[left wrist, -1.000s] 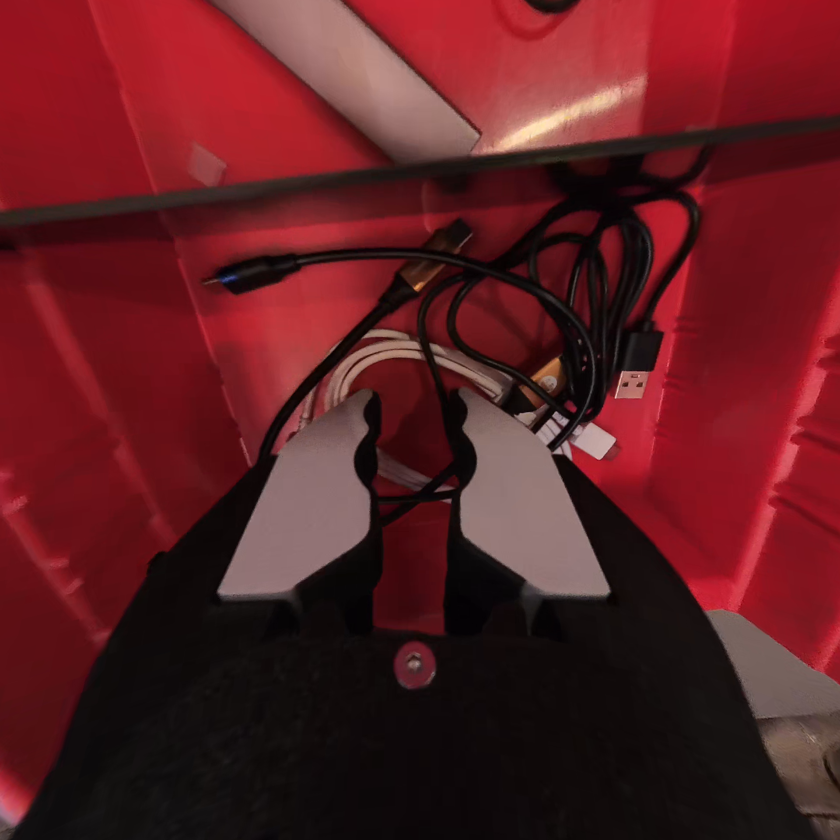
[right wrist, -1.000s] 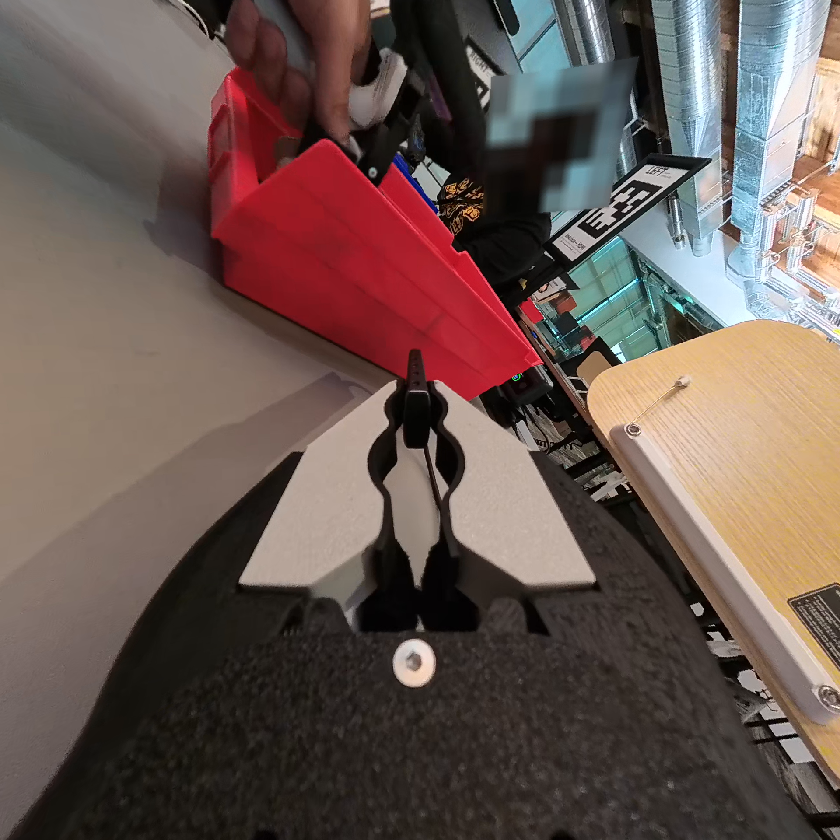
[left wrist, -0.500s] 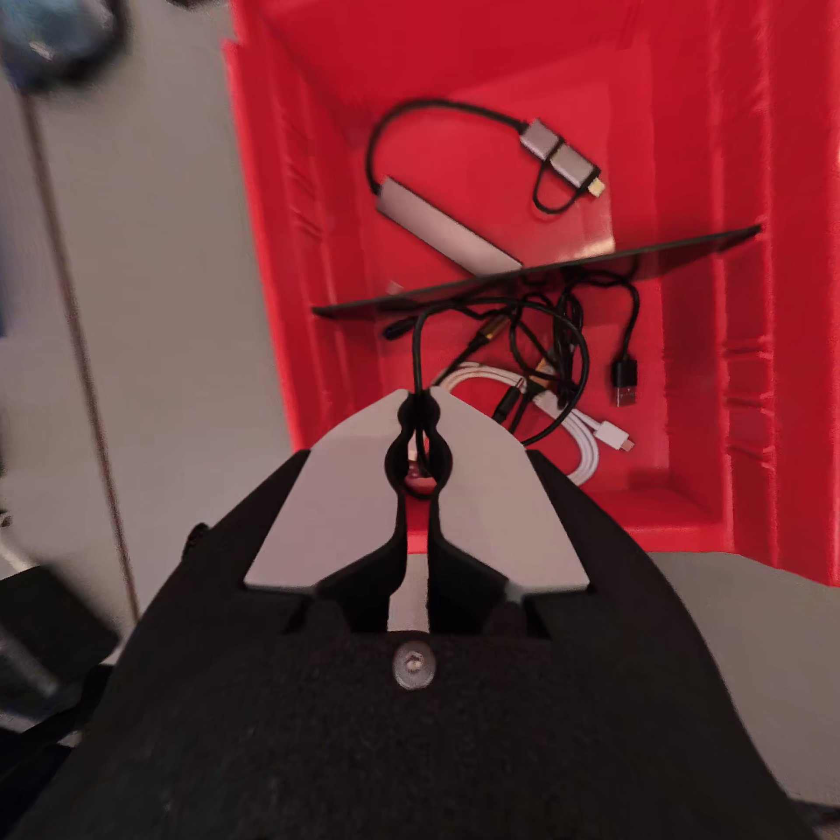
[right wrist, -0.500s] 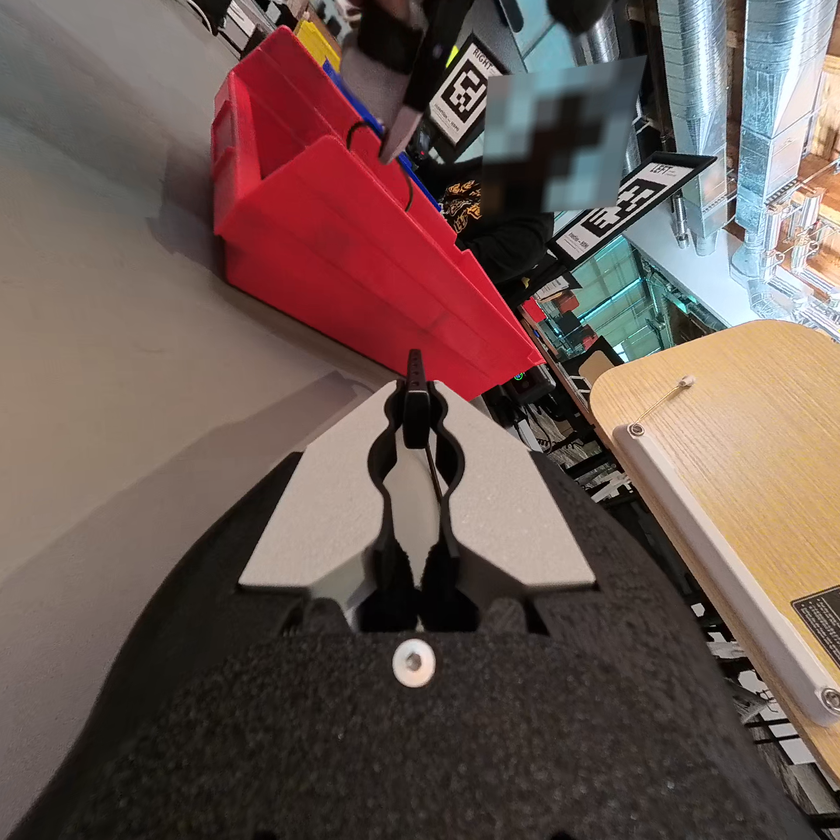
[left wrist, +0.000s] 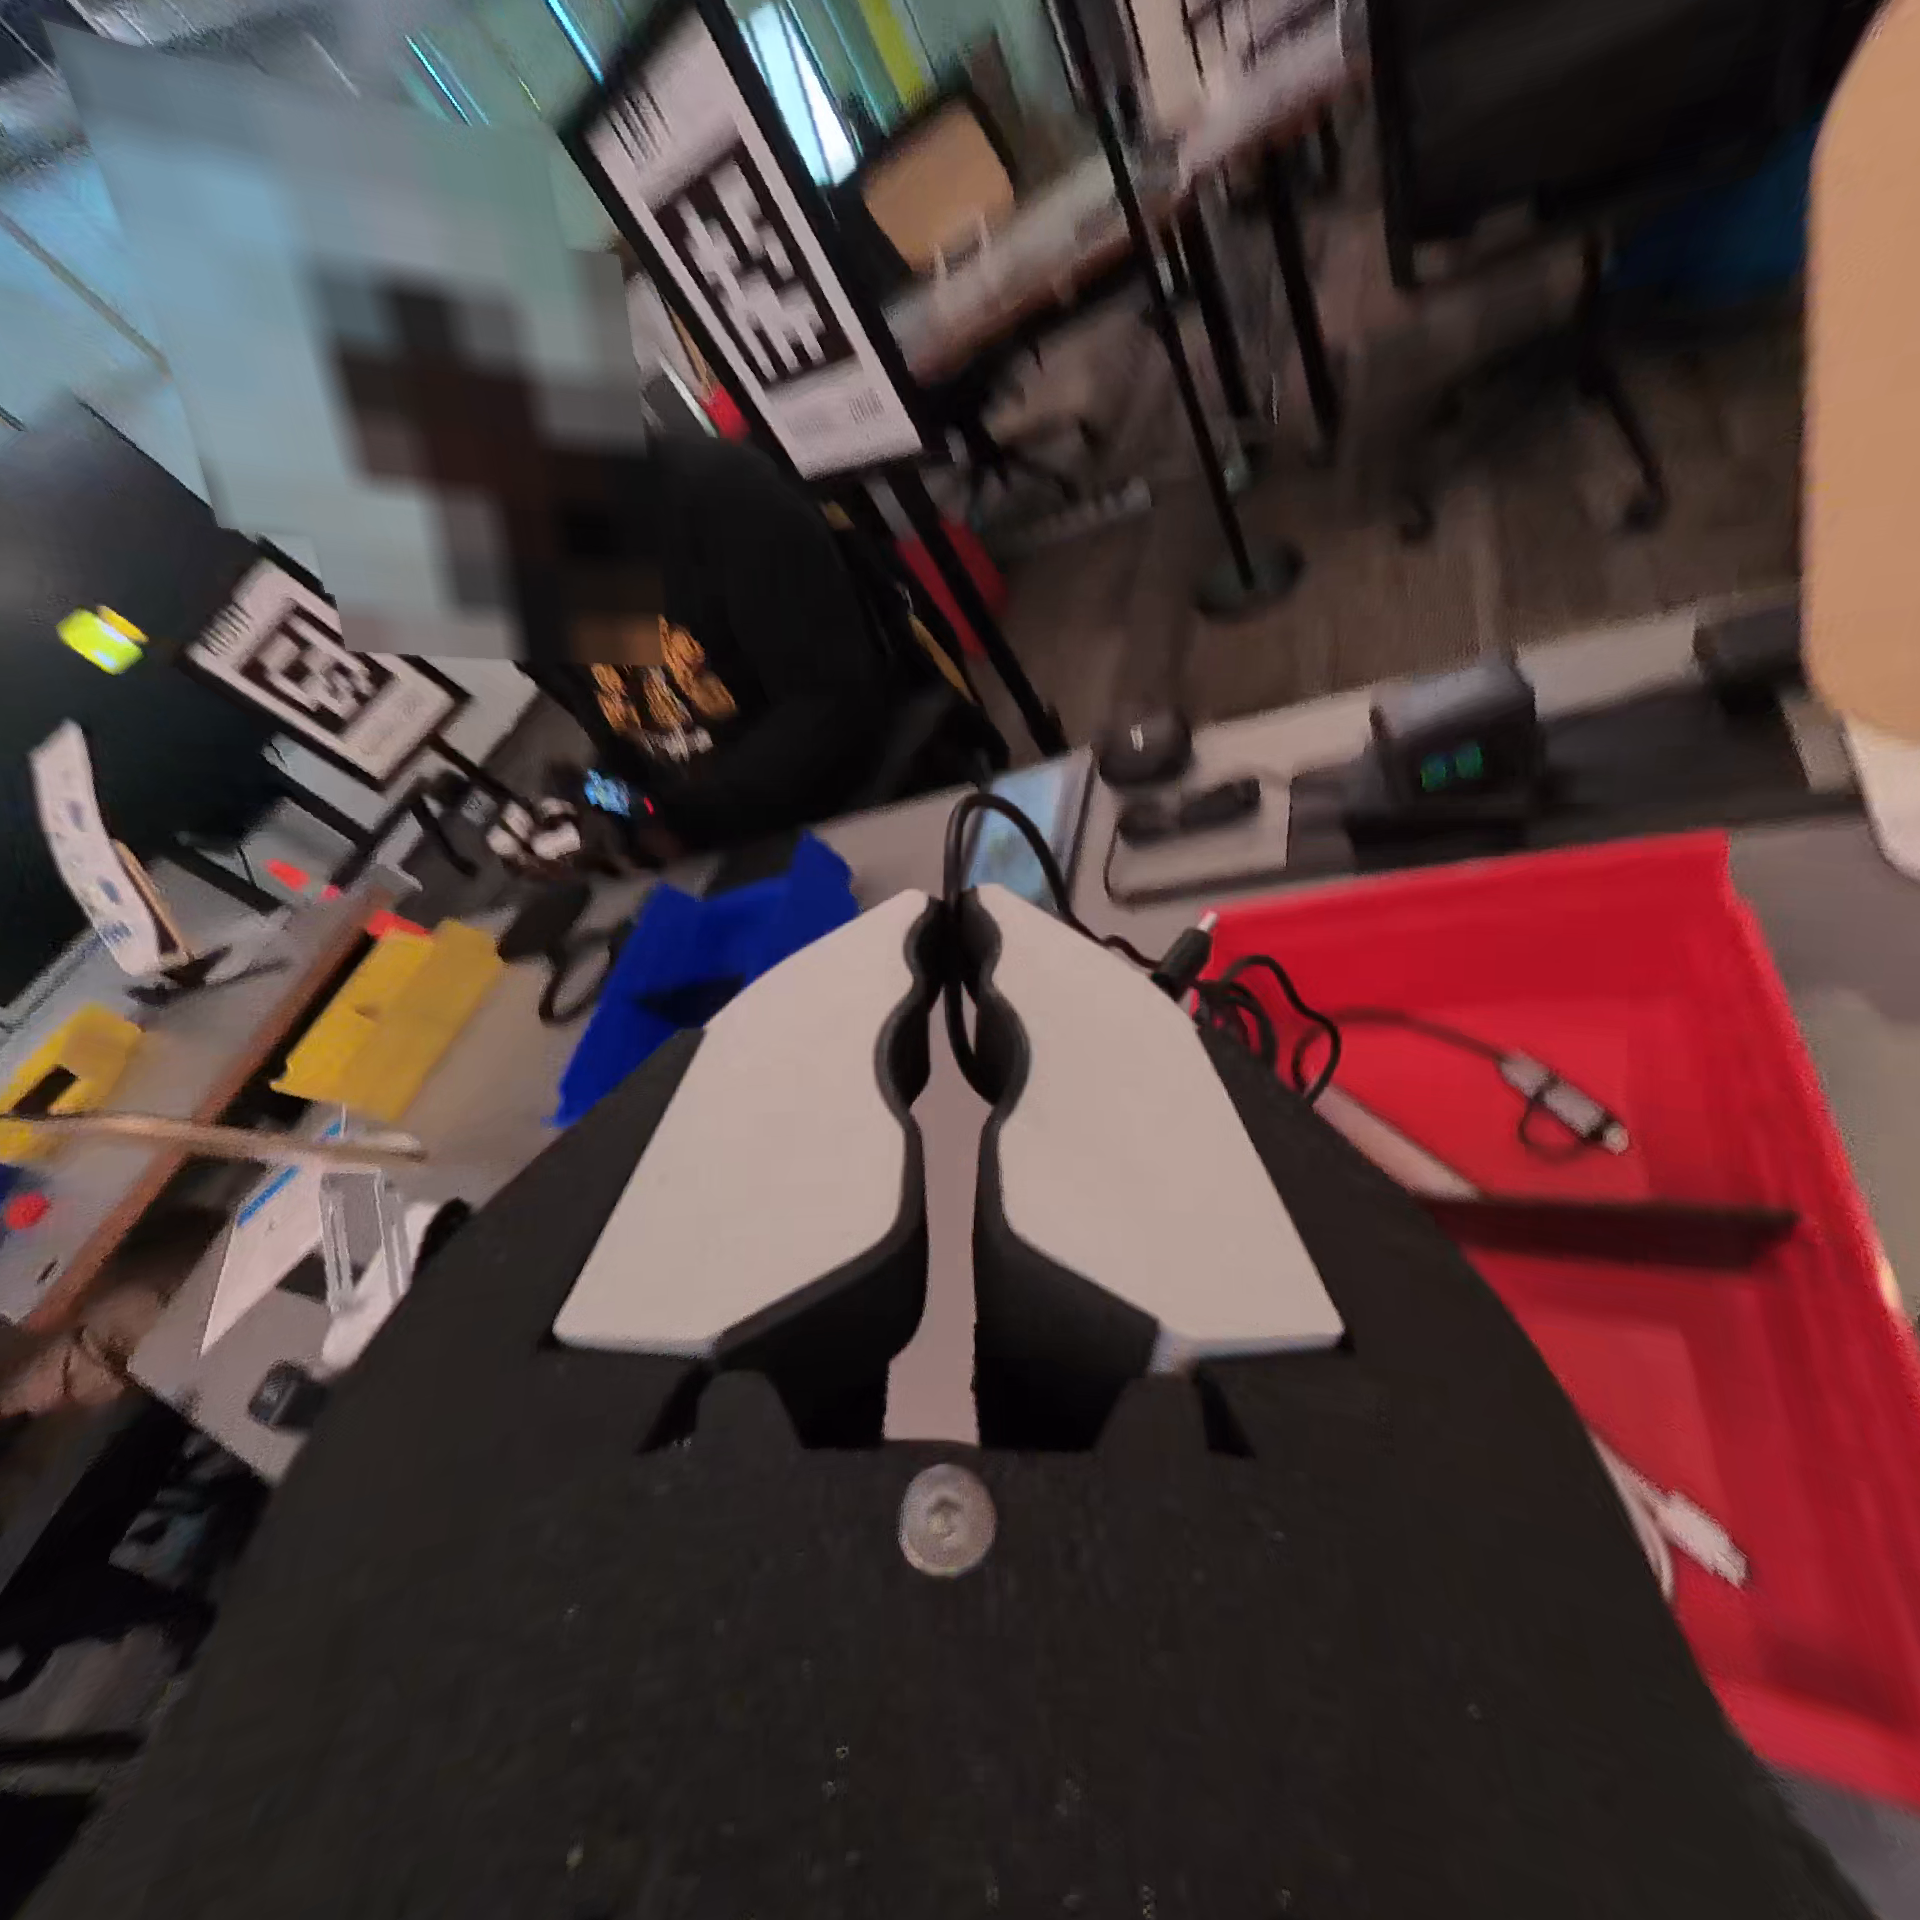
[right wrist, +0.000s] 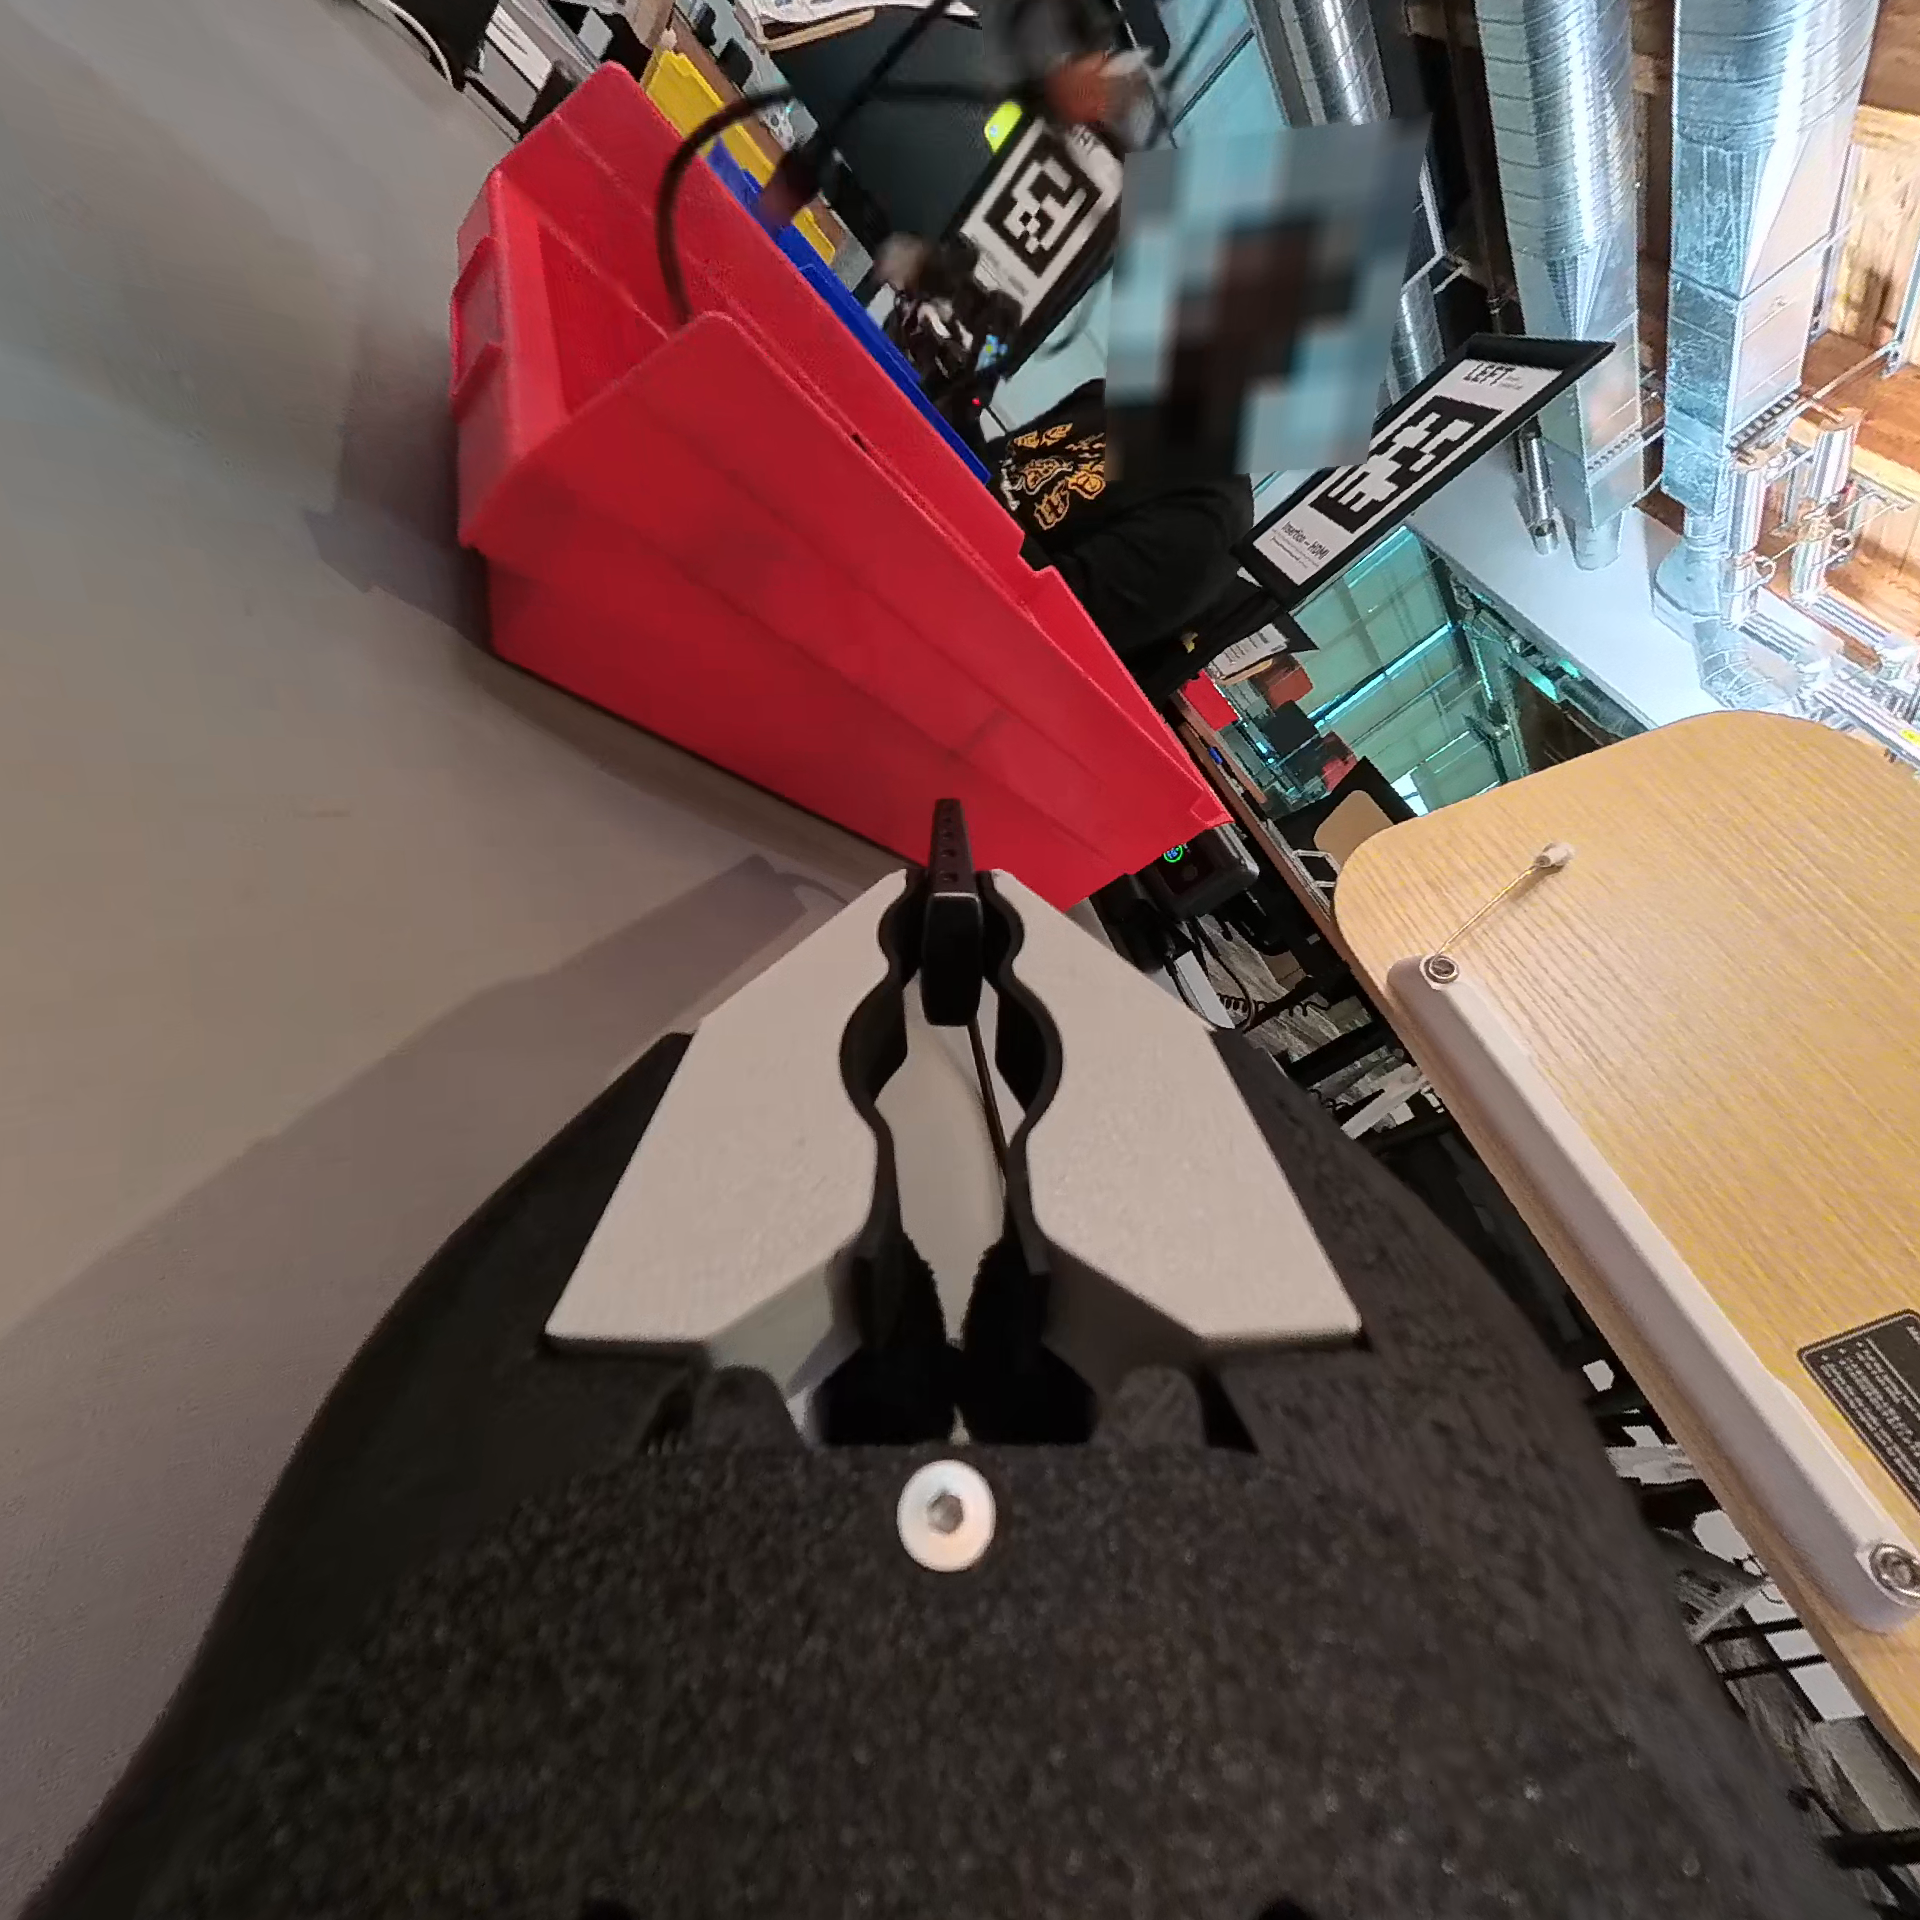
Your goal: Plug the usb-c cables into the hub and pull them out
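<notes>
My left gripper (left wrist: pixel 954 906) is shut on a black cable (left wrist: pixel 971 831). The cable loops above the fingertips and trails right into the red bin (left wrist: pixel 1818 1143), with one plug end (left wrist: pixel 1184 951) hanging by the bin's rim. In the bin lie the silver hub (left wrist: pixel 1392 1153), partly hidden behind my finger, and its short lead with adapters (left wrist: pixel 1558 1091). My right gripper (right wrist: pixel 948 883) is shut on a black cable plug (right wrist: pixel 951 935), whose tip pokes out past the fingertips, over the grey table (right wrist: pixel 208 727) short of the red bin (right wrist: pixel 779 582). The lifted black cable (right wrist: pixel 675 208) rises out of the bin there.
A black divider (left wrist: pixel 1610 1226) crosses the red bin, and a white cable (left wrist: pixel 1683 1548) lies on its near side. Blue (left wrist: pixel 727 935) and yellow (left wrist: pixel 395 1018) bins stand to the left. A wooden tabletop (right wrist: pixel 1662 1039) is on the right. A person in black sits behind. Some 40 centimeters of space lies between my two pairs of fingers.
My left gripper closed on the black cable inside the bin, lifted it up and out, and tilted to face the room. My right gripper kept still with its plug.
</notes>
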### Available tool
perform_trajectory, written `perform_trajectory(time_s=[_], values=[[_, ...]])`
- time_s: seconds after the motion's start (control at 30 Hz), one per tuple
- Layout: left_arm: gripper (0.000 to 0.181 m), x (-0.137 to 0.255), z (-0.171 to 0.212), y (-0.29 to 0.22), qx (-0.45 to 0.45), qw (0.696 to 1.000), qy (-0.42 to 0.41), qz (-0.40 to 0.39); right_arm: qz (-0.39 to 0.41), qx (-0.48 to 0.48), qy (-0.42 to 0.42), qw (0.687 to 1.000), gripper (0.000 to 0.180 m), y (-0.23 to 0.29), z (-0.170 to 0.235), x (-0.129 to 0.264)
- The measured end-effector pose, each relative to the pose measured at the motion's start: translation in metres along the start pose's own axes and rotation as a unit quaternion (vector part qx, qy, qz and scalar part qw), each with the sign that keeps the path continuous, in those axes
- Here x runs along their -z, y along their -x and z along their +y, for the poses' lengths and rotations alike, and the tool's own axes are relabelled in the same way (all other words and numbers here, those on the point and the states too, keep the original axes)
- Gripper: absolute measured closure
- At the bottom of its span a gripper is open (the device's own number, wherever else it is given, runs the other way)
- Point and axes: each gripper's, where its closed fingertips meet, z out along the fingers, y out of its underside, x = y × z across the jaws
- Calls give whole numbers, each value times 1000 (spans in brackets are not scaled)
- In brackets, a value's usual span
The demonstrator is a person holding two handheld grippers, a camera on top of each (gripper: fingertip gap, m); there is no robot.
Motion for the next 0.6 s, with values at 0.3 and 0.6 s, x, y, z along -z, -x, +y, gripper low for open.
perform_trajectory(time_s=[0.3,0.6], values=[[179,-14,61,-97,-123,967,135,175,-3,2,1,1000,170,1,0,0],[179,-19,66,-49,-136,985,91,51,-3,3,1,1000,170,2,0,0]])
